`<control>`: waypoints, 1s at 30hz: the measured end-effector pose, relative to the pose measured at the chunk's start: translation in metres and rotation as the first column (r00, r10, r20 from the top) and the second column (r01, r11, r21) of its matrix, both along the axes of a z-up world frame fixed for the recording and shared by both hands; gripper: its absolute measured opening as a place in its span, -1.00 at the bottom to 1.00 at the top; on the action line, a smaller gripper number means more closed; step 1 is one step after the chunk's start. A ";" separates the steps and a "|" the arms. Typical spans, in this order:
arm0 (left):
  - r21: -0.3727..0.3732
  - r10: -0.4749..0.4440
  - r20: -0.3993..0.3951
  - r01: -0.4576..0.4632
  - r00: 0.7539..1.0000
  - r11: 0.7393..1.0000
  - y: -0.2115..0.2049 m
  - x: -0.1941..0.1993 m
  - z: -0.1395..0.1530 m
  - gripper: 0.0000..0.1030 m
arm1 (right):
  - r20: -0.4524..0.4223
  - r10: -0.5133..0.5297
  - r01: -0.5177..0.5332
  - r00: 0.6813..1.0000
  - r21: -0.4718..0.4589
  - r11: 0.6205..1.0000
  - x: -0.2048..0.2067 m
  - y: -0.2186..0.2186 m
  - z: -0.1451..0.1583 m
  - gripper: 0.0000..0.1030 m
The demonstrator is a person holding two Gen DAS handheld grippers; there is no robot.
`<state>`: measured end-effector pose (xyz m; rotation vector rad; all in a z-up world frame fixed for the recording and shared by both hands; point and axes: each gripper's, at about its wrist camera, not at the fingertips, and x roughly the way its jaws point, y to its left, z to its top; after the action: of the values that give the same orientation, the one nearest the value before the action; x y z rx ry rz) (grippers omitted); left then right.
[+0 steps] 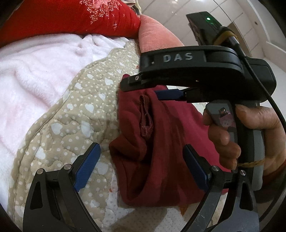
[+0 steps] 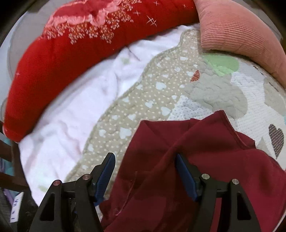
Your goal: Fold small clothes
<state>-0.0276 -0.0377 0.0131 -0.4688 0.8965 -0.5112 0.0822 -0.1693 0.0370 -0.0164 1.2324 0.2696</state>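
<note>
A dark red garment point(image 1: 160, 125) lies crumpled on a quilted mat, with a seam strip and a folded edge showing. In the left wrist view my left gripper point(image 1: 142, 151) stands wide open above the garment's near part, its pads clear of the cloth. A hand point(image 1: 225, 135) holds the right tool's handle just beyond, over the garment's far side. In the right wrist view my right gripper point(image 2: 145, 160) points steeply down, open, with a raised fold of the garment point(image 2: 205, 142) lying between its blue pads point(image 2: 107, 171); they do not pinch it.
The beige dotted quilted mat point(image 1: 71, 125) lies over a pale pink fleece blanket point(image 1: 35, 71). A red floral quilt point(image 2: 53, 62) and a pink corduroy cushion point(image 2: 232, 32) border the far side. White wall panels point(image 1: 232, 10) stand behind.
</note>
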 end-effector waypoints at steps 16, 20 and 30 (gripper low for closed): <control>0.049 0.012 0.033 -0.014 0.999 0.999 -0.017 -0.012 0.004 0.93 | 0.088 0.012 -0.017 0.996 0.053 0.998 -0.008 -0.029 0.003 -0.55; 0.023 -0.048 0.025 0.047 0.999 0.999 -0.029 -0.011 0.011 -0.04 | 0.165 -0.045 0.017 0.985 0.169 0.985 -0.029 -0.063 0.033 -0.70; 0.098 -0.247 0.145 0.234 0.958 0.967 -0.119 -0.056 0.083 -0.46 | 0.319 -0.210 0.103 0.924 0.323 0.941 -0.092 -0.152 0.098 -0.75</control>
<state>-0.0832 -0.1563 0.0957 -0.2428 0.8232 -0.7222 -0.0103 -0.3217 0.1353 0.2886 0.8219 0.2962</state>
